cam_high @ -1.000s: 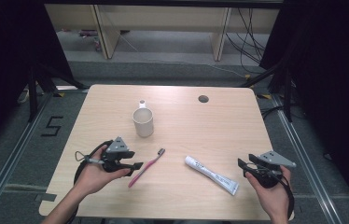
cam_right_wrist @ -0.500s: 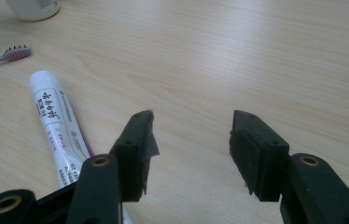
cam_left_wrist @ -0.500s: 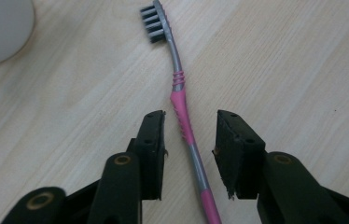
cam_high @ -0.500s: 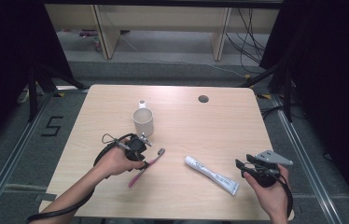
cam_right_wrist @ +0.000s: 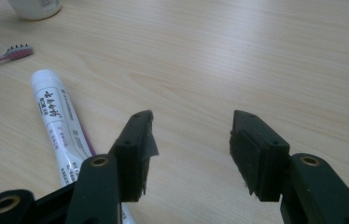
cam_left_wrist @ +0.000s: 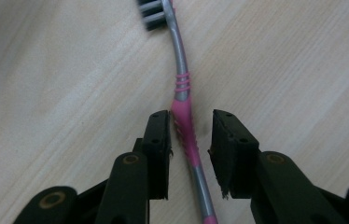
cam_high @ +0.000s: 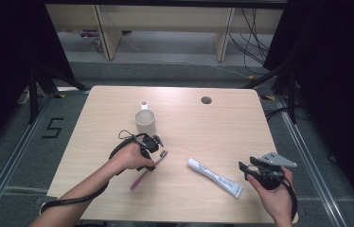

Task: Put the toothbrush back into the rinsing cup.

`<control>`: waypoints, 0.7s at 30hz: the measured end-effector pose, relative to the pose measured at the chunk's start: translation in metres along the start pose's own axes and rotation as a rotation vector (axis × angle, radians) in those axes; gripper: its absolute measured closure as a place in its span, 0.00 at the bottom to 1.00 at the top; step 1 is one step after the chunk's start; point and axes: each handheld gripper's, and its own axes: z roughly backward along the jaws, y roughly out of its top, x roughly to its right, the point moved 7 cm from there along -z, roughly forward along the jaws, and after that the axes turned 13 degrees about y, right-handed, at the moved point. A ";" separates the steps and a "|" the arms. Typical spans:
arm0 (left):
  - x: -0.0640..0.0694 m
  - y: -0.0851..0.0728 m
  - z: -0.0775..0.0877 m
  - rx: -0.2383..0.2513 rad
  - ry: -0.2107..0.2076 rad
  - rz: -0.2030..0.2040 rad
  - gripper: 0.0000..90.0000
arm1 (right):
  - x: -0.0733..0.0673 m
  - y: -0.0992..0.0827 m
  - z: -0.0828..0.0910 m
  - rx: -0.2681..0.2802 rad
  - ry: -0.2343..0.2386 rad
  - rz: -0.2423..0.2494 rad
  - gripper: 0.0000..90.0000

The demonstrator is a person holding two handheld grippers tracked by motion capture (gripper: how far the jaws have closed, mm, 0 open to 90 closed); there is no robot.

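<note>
A pink and grey toothbrush (cam_high: 139, 179) lies slantwise on the wooden table (cam_high: 203, 127), left of centre, its bristle head toward the cup. My left gripper (cam_high: 152, 161) is lowered over its handle. In the left gripper view the pink grip of the toothbrush (cam_left_wrist: 180, 70) runs up between the two jaws. They have just been closing, and a gap remains on the right side. A white toothpaste tube (cam_high: 215, 177) lies right of centre. My right gripper (cam_high: 247, 165) is held open just right of the tube, with nothing between its jaws (cam_right_wrist: 192, 119).
A white cup (cam_high: 145, 122) stands behind the toothbrush, close to my left hand. A small round hole (cam_high: 206, 100) sits in the table's far side. The right gripper view shows the toothpaste tube (cam_right_wrist: 58, 112), the toothbrush head (cam_right_wrist: 16, 51) and the cup's base (cam_right_wrist: 35, 7).
My left hand has moved right and down onto the toothbrush handle, and its jaws have narrowed around it. The right hand has stayed where it was.
</note>
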 end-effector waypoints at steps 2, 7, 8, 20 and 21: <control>0.001 0.001 -0.002 -0.004 -0.005 0.005 0.75 | 0.001 0.000 0.000 0.003 -0.003 0.014 0.55; 0.001 0.003 -0.005 -0.007 0.001 0.003 0.76 | 0.000 0.000 -0.001 0.004 0.001 0.006 0.55; 0.001 0.004 -0.006 -0.007 0.003 0.004 0.76 | 0.000 0.000 -0.001 0.002 0.001 0.006 0.55; -0.003 0.008 -0.010 -0.017 -0.001 0.002 0.79 | -0.001 0.000 -0.001 0.000 -0.001 -0.010 0.54; -0.003 0.007 -0.010 -0.025 -0.001 -0.008 0.80 | -0.001 0.000 -0.001 0.002 -0.004 -0.007 0.54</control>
